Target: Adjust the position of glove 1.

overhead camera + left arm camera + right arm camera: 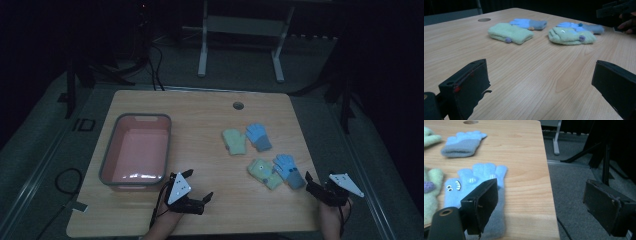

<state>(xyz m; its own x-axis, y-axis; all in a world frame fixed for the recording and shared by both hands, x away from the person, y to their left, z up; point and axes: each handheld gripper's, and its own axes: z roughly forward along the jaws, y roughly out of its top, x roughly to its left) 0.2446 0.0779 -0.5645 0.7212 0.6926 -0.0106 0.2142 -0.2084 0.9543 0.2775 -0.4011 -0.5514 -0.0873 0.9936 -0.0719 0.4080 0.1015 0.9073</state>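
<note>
front of left gripper [197,190]: bare wood up to the gloves, nothing between
bin [111,165]: just left of left gripper, wall blocks that side
near blue glove [290,171]: just beside right gripper [314,186], under its left jaw
gloves: two pairs, a strip of bare wood between the pairs
table edge [307,150]: right jaw hangs past it, over floor

4 fuzzy knit gloves [260,150] on smooth matt wood-grain table [200,107]
</note>
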